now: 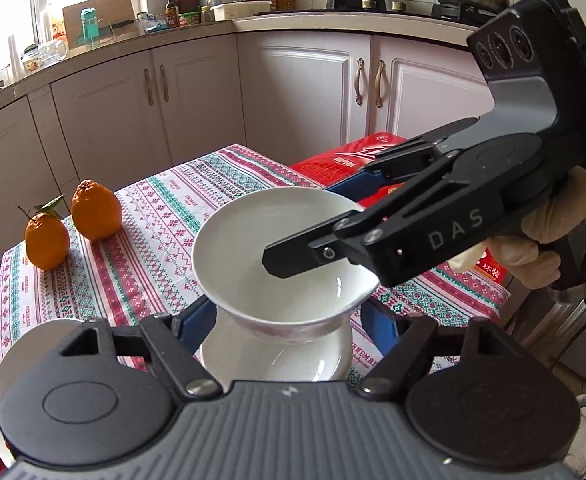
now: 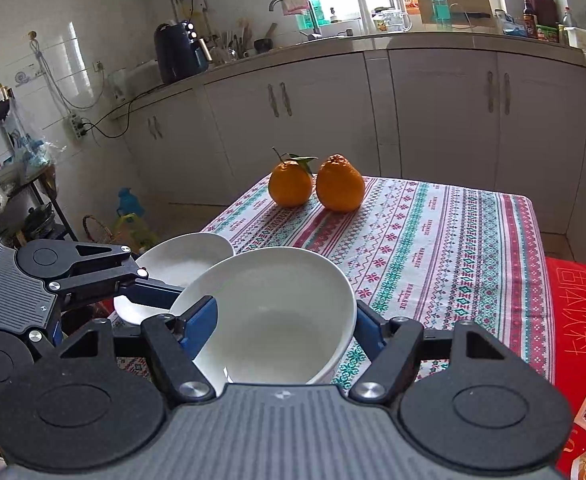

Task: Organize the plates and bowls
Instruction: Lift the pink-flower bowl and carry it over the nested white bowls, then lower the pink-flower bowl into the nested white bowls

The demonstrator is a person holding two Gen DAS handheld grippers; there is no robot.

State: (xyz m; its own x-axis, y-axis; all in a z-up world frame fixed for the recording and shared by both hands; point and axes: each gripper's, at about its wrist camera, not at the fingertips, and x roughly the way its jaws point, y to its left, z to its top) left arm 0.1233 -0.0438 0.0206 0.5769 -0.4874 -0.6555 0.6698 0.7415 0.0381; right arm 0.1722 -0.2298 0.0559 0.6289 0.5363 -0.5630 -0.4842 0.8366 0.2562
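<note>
We hold one white bowl in each tool, low in both frames. Our left gripper (image 1: 289,316) clamps a bowl (image 1: 253,344) by its sides, its blue pads apparently pressing the wall — the rim hides the contact. Our right gripper (image 2: 285,320) grips the second bowl (image 2: 269,320) above the patterned tablecloth (image 2: 433,240). Two oranges (image 2: 317,186) sit beyond, mid-frame.
</note>
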